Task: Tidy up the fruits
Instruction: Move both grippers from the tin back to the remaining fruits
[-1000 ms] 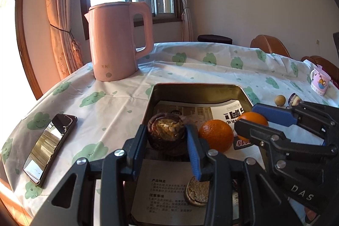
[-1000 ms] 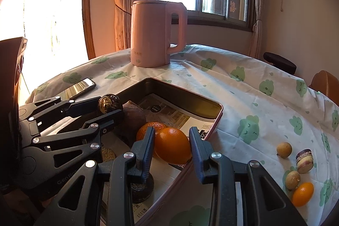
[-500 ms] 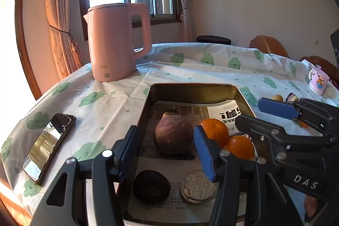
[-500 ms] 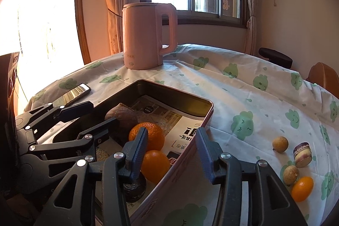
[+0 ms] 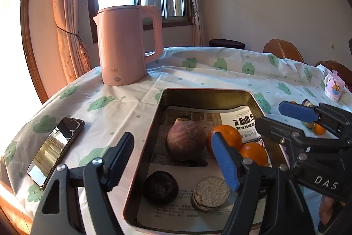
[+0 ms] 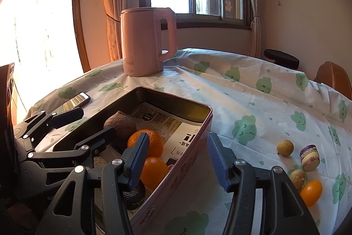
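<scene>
A metal tin lined with newspaper holds a purple-brown fruit, two oranges, a dark round fruit and a pale round disc. My left gripper hovers over the tin's near end. Its jaws are opening, and the purple fruit lies beyond them untouched. My right gripper straddles the tin's right wall, also opening, with nothing pressed. The nearer orange rests by its left finger. Two longans, a cut purple piece and a kumquat lie on the cloth.
A pink kettle stands behind the tin, and a phone lies near the table's left edge. A printed mug sits at the far right. Brown chairs stand beyond the table.
The left gripper has let go of the purple fruit and the right gripper of an orange. Both fruits now lie in the tin, and both pairs of jaws stand wider.
</scene>
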Available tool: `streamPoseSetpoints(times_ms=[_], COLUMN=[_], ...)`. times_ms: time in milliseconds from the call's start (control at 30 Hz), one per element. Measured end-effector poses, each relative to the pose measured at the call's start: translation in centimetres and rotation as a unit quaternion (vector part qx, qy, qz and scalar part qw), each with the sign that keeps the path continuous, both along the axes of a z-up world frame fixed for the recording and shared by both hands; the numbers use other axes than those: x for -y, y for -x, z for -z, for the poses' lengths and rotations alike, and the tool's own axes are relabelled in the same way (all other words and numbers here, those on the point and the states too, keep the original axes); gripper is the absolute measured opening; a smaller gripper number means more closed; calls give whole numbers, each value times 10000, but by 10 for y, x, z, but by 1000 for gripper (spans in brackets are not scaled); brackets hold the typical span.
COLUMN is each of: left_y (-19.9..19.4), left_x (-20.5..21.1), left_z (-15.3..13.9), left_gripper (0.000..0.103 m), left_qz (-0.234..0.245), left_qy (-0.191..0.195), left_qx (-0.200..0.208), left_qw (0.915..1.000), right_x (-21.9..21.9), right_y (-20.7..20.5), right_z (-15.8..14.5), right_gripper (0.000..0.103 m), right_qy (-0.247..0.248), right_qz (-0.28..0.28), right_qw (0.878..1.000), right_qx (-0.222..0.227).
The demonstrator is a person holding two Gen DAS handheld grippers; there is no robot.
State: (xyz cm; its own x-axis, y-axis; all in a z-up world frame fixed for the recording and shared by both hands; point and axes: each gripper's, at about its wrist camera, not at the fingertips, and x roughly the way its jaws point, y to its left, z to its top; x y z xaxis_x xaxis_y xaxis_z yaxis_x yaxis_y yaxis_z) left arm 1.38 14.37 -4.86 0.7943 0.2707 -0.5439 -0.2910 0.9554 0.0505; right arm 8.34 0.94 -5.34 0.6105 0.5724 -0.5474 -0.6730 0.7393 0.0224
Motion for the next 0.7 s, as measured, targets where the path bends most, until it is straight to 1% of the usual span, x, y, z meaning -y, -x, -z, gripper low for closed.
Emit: streamPoseSetpoints(times_ms=[167,300,333,467,600,700], left_y=[1,2,2,-1,-6,-11], left_x=[2,5,7,20,42,59], left_z=[-1,-5,-7,-13,-19,-21], left_gripper=[79,95,95,95,98,100], left_qz=[12,-3,2,139,363,561], left_qy=[-15,-16,-28,-31,-119,-171], left_qx=[11,90,124,162,207,203], left_qw=[10000,10000,9999,9998,9991,9981], right_x=[3,11,16,51,102,133], right_y=[0,-2,-2,-8,-20,-30], right_z=[-1,-2,-3,-10,-15,-10], right_gripper=[59,59,59,59,59,59], right_qy=[19,133,145,239,337,596], right_qz=[41,144,189,519,1082,1409], right_qw=[10000,9998,9997,9982,9935,9882], right_qx=[33,101,110,164,126,15])
